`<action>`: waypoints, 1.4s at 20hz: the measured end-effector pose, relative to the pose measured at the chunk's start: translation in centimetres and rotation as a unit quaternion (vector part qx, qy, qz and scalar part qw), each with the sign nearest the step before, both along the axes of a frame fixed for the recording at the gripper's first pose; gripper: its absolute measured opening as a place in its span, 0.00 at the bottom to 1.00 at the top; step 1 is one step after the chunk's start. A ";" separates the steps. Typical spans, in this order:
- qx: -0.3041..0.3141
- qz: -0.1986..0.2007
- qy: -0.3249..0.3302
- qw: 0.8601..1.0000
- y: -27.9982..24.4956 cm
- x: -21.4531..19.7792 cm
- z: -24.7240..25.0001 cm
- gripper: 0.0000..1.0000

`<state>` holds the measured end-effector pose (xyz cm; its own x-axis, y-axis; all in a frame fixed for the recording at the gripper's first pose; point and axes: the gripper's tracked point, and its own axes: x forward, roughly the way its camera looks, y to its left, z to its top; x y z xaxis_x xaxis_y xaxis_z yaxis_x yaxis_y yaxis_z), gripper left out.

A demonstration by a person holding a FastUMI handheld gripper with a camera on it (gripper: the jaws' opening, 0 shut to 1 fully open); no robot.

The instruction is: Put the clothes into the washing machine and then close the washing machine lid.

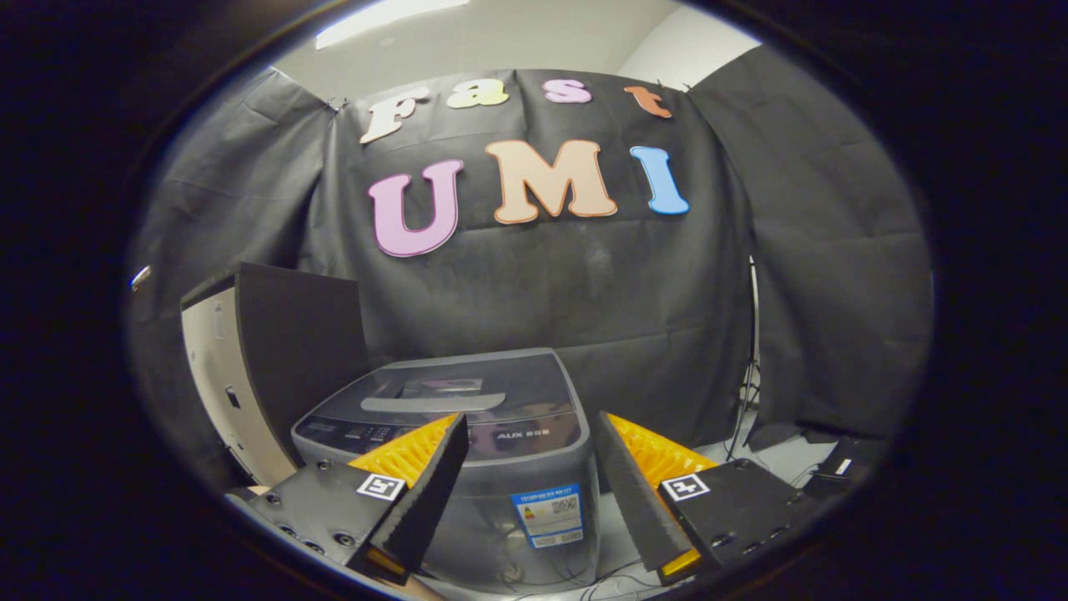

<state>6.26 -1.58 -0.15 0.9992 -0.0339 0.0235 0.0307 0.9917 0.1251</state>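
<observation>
One washing machine, lid shut | gripper spread, empty | cabinet alongside

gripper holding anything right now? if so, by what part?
Nothing held. The gripper is open, with only air between its fingers; the washing machine stands beyond them, lid down, untouched.

Washing machine (lid down) beyond spread gripper fingers.
</observation>
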 end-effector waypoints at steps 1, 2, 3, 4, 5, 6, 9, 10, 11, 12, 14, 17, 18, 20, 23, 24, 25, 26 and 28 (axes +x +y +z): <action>0.000 0.002 -0.001 1.000 0.1 0.0 0.1 0.96; -0.002 0.002 -0.001 1.000 0.1 -0.2 -0.2 0.96; -0.004 0.003 0.004 1.000 0.2 -0.2 -0.5 0.96; -0.008 0.001 0.005 1.000 0.1 -0.3 -0.9 0.96; -0.011 0.000 0.008 1.000 0.0 -0.4 -1.0 0.96; -0.011 0.003 0.008 1.000 0.1 -0.2 -1.0 0.96; -0.017 0.002 0.009 1.000 0.1 -0.2 -1.3 0.96; -0.020 0.001 0.013 1.000 -0.1 -0.2 -1.6 0.96; -0.017 0.004 0.023 1.000 0.0 -0.2 -2.1 0.96; -0.013 0.008 0.032 0.999 0.1 -0.6 -2.6 0.96; -0.010 0.008 0.035 0.999 0.1 -0.9 -2.5 0.96; -0.013 0.008 0.019 1.000 0.1 -1.3 -1.4 0.96; -0.014 0.010 0.017 1.000 0.3 -1.3 -1.5 0.96; -0.015 0.015 0.021 1.000 0.6 -1.4 -1.8 0.96; -0.017 0.022 0.026 0.999 0.7 -2.2 -1.9 0.96; -0.017 0.023 0.026 0.999 0.8 -2.2 -2.0 0.96; -0.016 0.024 0.029 0.999 0.8 -2.5 -2.1 0.96; -0.015 0.025 0.031 0.999 0.8 -2.7 -2.3 0.96; -0.016 0.027 0.031 0.999 0.9 -3.2 -2.2 0.96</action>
